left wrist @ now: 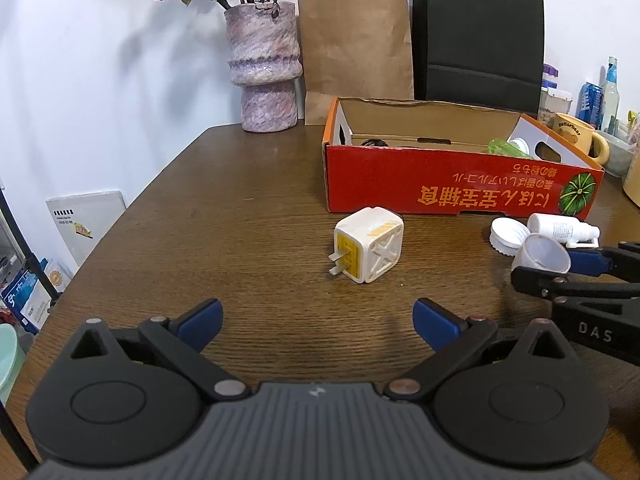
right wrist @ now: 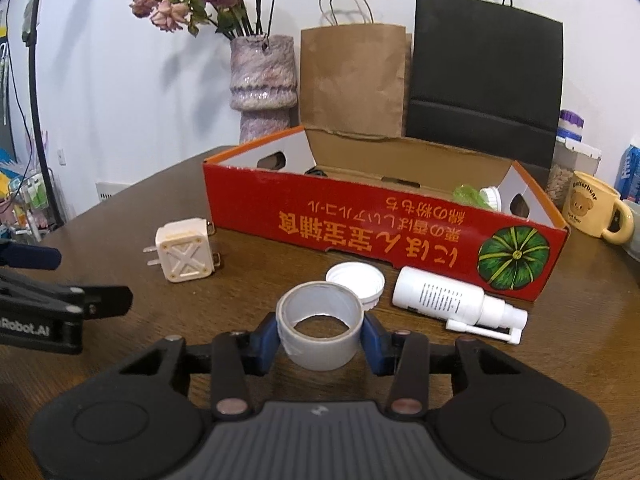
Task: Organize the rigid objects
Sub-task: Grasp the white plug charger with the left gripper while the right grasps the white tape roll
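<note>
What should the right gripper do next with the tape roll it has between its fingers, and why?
Probably lift the tape roll and carry it over the near wall of the red box to drop it inside. The right gripper already has both pads against the roll, the box is open just ahead, and other items already lie in it. The left gripper is open and empty.

Wood-grain table [left wrist: 248,208], cardboard box [left wrist: 440,184]
</note>
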The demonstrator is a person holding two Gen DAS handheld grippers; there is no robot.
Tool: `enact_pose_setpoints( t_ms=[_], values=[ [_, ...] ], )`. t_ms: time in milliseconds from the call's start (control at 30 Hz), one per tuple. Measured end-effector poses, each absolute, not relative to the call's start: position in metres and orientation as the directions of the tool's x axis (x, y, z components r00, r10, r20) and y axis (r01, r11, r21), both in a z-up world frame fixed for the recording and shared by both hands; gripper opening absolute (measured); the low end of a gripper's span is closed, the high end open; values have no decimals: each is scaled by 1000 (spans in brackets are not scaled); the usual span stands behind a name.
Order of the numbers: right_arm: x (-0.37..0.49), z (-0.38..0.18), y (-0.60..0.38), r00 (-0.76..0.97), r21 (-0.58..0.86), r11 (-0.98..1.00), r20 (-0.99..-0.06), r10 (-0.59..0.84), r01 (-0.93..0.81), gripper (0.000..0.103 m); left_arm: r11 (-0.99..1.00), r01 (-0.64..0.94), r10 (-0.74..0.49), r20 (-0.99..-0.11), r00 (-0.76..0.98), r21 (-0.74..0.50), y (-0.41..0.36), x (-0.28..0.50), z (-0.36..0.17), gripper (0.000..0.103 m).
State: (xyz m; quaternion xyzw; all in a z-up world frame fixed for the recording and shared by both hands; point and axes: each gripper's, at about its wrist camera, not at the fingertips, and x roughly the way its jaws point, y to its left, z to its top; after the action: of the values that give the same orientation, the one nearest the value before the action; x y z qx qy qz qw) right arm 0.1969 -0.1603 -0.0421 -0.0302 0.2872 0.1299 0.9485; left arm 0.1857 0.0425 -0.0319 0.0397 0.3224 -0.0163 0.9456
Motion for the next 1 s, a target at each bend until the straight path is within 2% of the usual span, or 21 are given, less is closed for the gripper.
enact_pose_setpoints(
  t_ms=[533, 1000],
  values=[
    [208, -31, -184, 858, 43, 979, -475, 196, -200, 43, 995, -1, 65, -606, 793, 104, 20, 224, -36, 103],
    [232, -31, -202, 876, 50, 986, -454, 162, -156, 43, 991, -58, 123, -615, 779, 123, -1, 259, -45, 103]
  ],
)
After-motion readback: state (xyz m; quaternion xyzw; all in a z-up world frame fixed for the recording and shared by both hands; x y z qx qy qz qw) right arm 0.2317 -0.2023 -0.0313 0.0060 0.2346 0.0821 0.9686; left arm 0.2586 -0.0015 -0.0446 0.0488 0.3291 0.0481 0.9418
